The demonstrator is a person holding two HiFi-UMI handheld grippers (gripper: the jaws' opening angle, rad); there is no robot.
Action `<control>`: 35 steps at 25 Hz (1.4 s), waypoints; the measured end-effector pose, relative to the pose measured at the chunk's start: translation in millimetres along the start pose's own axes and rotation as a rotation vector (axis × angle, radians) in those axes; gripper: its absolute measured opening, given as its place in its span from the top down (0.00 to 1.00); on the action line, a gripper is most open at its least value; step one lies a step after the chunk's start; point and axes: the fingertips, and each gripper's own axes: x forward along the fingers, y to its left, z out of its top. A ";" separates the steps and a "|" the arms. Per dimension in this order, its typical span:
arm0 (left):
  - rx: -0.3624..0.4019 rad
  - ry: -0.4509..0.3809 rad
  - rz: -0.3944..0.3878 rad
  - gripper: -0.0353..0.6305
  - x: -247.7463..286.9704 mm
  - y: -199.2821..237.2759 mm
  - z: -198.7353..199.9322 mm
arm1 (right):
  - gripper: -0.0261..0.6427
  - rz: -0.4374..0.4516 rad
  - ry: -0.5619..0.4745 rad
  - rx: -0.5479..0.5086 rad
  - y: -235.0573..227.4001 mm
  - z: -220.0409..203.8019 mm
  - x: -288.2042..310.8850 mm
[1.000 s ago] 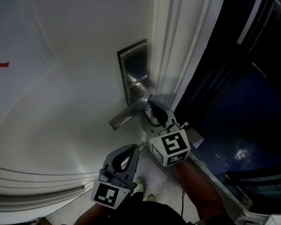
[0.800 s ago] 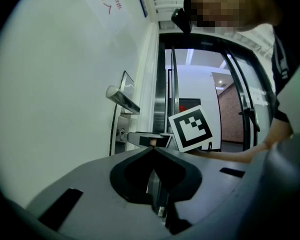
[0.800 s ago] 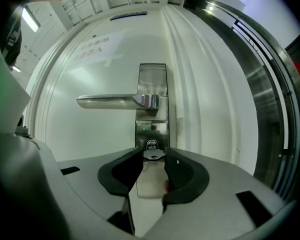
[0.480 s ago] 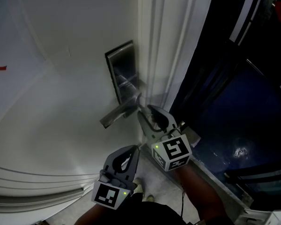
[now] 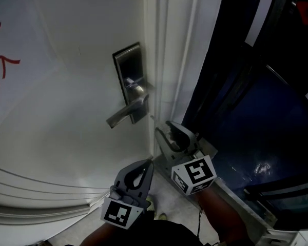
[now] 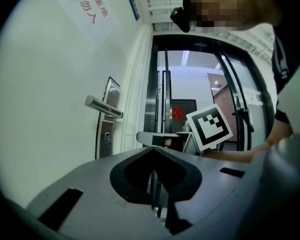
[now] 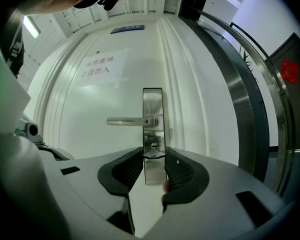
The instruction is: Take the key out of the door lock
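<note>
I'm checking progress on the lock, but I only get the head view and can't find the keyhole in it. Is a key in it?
Observer: No key sticks out of the keyhole, seen head-on below the lever in the right gripper view.
Operator: Does the right gripper hold it?
Observer: Its fingers stand apart; a thin dark line spans their tips, and I cannot tell whether that is the key.
Operator: Any second angle on the lock?
Observer: The left gripper view sees the lock plate obliquely; nothing projects from it under the lever.

The lock plate (image 5: 129, 81) sits on the door (image 5: 66, 86) near its right edge, with the door frame (image 5: 169, 60) just to its right. The lever handle (image 5: 122, 116) juts left from the plate, above the keyhole (image 7: 153, 145). The right claw (image 5: 163, 128) is below the plate and apart from it, and the left claw (image 5: 148, 163) is lower still.
</note>
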 end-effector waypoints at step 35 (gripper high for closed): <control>0.020 -0.046 -0.075 0.94 -62.1 -122.0 19.7 | 0.75 -0.010 -0.027 0.030 56.9 25.0 -185.6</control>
